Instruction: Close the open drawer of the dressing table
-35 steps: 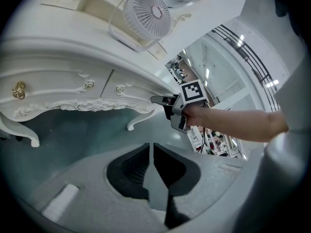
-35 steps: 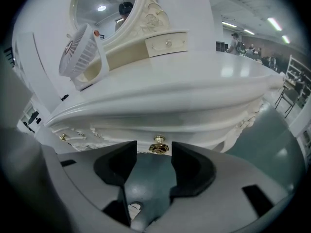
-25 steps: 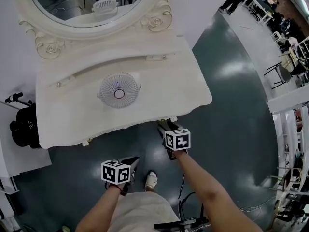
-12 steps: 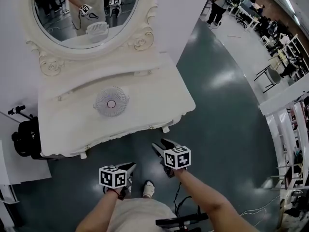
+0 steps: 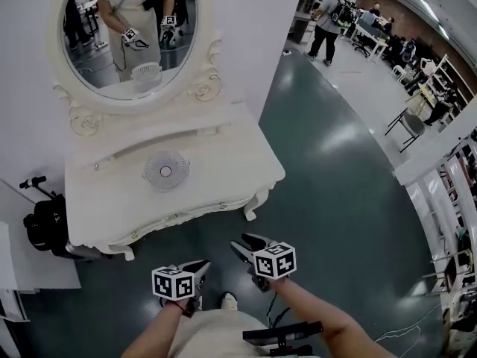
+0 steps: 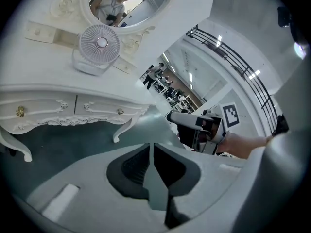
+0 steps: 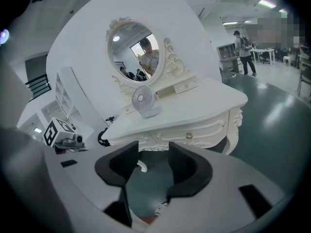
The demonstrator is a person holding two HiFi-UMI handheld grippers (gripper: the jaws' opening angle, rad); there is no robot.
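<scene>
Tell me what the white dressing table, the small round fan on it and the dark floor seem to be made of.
White carved dressing table: probably painted wood, matte; scrolled relief shows. Small round white fan: likely plastic; thin moulded grille. Dark green floor: perhaps coated concrete, glossy; it reflects ceiling lights.

The white dressing-table surface fills the left centre of the head view, standing on a dark, glossy floor. A small round fan stands upright near its middle. An oval mirror rises along its back edge.
</scene>
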